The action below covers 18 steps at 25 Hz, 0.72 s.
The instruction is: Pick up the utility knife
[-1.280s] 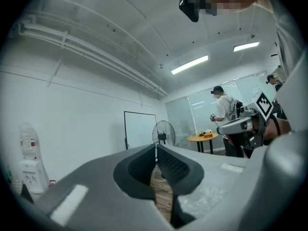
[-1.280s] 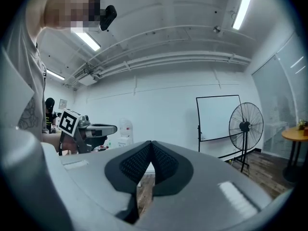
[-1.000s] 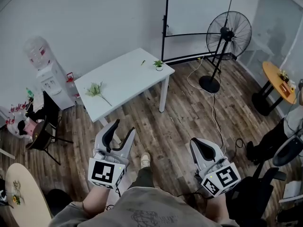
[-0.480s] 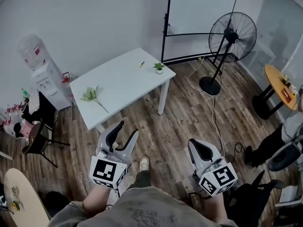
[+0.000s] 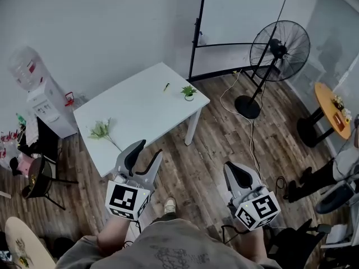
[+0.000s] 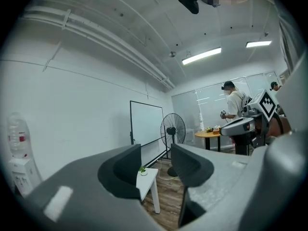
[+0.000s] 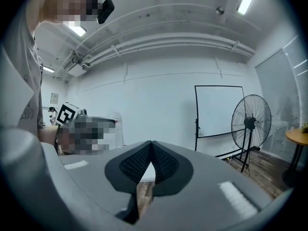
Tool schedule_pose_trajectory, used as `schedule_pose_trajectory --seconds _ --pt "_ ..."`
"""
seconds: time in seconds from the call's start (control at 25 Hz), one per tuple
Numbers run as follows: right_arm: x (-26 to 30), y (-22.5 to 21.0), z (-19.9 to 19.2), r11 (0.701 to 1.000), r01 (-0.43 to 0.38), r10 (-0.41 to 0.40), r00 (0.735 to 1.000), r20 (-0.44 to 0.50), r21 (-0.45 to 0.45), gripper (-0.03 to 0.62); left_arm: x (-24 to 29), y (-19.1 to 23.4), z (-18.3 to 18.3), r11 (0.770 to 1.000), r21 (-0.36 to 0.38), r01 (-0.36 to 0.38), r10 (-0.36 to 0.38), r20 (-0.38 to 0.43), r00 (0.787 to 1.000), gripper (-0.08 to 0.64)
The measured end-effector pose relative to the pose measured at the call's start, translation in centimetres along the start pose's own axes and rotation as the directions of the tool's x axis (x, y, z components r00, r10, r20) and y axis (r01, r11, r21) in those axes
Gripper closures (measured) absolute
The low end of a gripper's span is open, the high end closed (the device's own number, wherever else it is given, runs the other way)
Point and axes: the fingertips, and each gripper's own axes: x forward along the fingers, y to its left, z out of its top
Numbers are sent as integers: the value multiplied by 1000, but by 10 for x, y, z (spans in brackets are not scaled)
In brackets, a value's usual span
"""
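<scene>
A small thin yellow-and-dark object (image 5: 166, 87), apparently the utility knife, lies near the far edge of the white table (image 5: 140, 108), too small to make out in detail. My left gripper (image 5: 147, 151) is held in the air well short of the table, jaws apart and empty. In the left gripper view the left gripper (image 6: 156, 163) frames the table's corner (image 6: 148, 181) in the distance. My right gripper (image 5: 233, 170) hovers over the wooden floor, right of the table, jaws closed on nothing. The right gripper (image 7: 151, 147) shows its ribbed pads (image 7: 135, 163) pressed together.
A small potted plant (image 5: 189, 92) stands at the table's right corner and a green sprig (image 5: 101, 130) lies at its left end. A standing fan (image 5: 277, 48) with a floor cable, a whiteboard (image 5: 241, 24) and a water dispenser (image 5: 39, 91) surround it. A person (image 6: 234, 105) stands by a round table (image 5: 331, 102).
The table has shifted lower and leftward in the head view and looks nearer. Both grippers sit slightly higher in the frame; their jaws are unchanged.
</scene>
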Motion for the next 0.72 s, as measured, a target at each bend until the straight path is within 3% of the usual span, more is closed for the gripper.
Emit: schedule_pose_trajectory --seconds 0.16,0.32,0.52,0.72 --pt "46 -25 12 999 43 -43 999 8 14 563 33 40 3 1000 -14 7 -7 6 1000 368" --pt "86 -27 20 1000 17 -17 1000 12 0 563 56 68 0 1000 -7 3 -3 -5 1000 370" --pt "114 -36 19 1000 7 -7 1000 -3 0 563 76 87 -5 1000 -9 -2 2 -18 1000 371" --pt "129 -75 17 999 44 -44 999 -8 17 563 102 99 -8 1000 -8 -15 15 -33 999 376"
